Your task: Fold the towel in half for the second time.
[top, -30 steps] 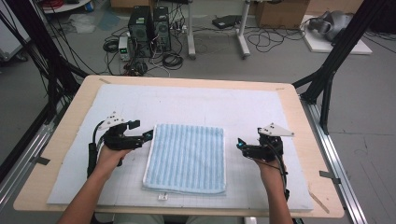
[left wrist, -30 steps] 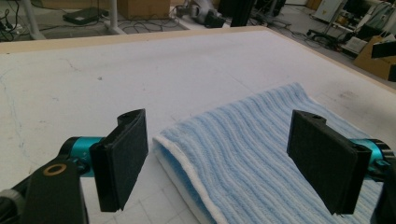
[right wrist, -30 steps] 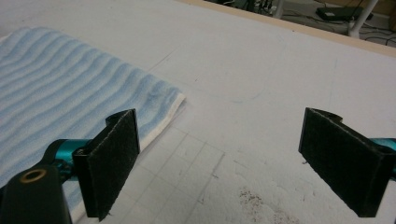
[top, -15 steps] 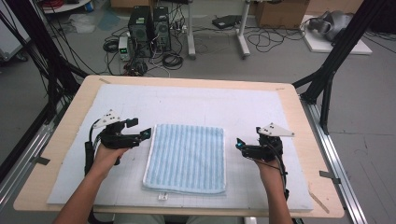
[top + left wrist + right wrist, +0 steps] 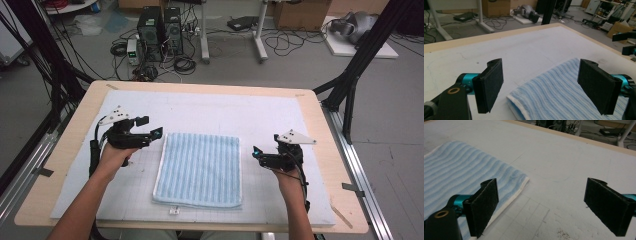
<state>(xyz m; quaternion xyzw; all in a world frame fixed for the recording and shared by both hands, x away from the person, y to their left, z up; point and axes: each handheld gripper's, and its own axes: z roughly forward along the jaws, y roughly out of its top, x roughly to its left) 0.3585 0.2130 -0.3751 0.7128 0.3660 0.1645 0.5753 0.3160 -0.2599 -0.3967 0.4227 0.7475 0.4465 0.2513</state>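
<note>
A robotics lab set up for recording

Black frame struts flank a wooden surface under a white mat; behind it, computer towers, tangled cables, cardboard boxes and desk legs stand on a grey floor.

One folded blue striped towel, one white mat, and two hand-held grippers: left hand-held gripper, right hand-held gripper.

Even, soft light; slight blur
</note>
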